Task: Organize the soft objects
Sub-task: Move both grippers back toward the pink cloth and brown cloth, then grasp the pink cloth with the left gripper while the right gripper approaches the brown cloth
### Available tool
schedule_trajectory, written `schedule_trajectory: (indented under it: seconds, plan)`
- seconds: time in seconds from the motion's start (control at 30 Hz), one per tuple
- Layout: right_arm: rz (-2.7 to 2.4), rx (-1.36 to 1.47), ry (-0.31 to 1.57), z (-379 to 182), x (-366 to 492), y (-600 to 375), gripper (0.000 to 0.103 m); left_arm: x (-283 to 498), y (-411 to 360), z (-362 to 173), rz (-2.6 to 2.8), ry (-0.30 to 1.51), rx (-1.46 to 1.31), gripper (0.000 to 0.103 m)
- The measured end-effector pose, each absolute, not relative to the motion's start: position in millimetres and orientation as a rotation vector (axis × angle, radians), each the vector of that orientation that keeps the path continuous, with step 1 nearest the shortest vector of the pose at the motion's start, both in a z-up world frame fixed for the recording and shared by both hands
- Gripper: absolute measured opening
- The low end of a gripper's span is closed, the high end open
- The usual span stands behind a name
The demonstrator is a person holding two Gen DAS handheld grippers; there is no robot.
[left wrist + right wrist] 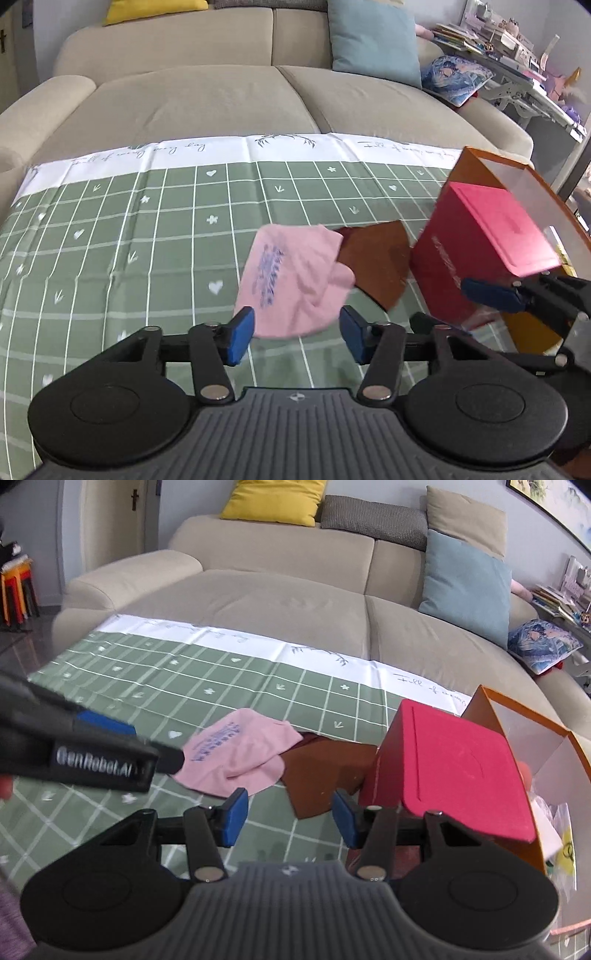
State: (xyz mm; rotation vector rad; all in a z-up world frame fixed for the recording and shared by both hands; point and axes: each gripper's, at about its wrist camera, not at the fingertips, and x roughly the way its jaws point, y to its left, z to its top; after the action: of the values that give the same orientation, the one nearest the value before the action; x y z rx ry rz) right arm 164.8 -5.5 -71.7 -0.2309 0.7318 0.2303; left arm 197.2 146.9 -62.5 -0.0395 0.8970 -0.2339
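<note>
A beige fabric sofa (pixel 207 96) fills the upper half of both views, with a yellow cushion (pixel 273 498) at the top and a light blue square cushion (pixel 373 37) to the right of it. Below the sofa, a counter covered by a green grid-patterned cloth with a white printed border (pixel 129 229) spans the middle and lower left of each frame.

At the right edge of the frames stands an open orange cardboard box (pixel 484 705). A red rectangular box (pixel 480 251) sits tilted just in front of it, against its near side. A flat brown piece of fabric (pixel 373 258) lies on the cloth just left of the red box, its left part covered by a crumpled pink cloth with blue print (pixel 291 277), which overlaps it and lies centre frame in the left wrist view.

The left hand-held gripper (pixel 297 334) hovers at the lower centre of its view, its blue-padded fingers spread apart with the near edge of the pink cloth showing between them; whether they touch it cannot be told. The right hand-held gripper (pixel 290 821) sits lower centre in its view, fingers likewise apart and empty, in front of the brown fabric and the red box's near corner.
</note>
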Motion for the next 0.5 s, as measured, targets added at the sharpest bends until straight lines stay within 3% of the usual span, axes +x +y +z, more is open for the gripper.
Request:
schedule_trajectory:
  seconds: [0.07, 0.3, 0.5]
  plan:
    - [0.209, -0.259, 0.731, -81, 175, -1, 0.044, 211, 146, -71, -0.240, 0.907, -0.028, 0.073]
    - [0.196, -0.288, 0.756, -114, 198, 9, 0.043, 256, 135, -111, -0.258, 0.974, -0.041, 0.074]
    - [0.192, -0.274, 0.774, -129, 203, 9, 0.043, 271, 131, -135, -0.237, 0.980, -0.032, 0.067]
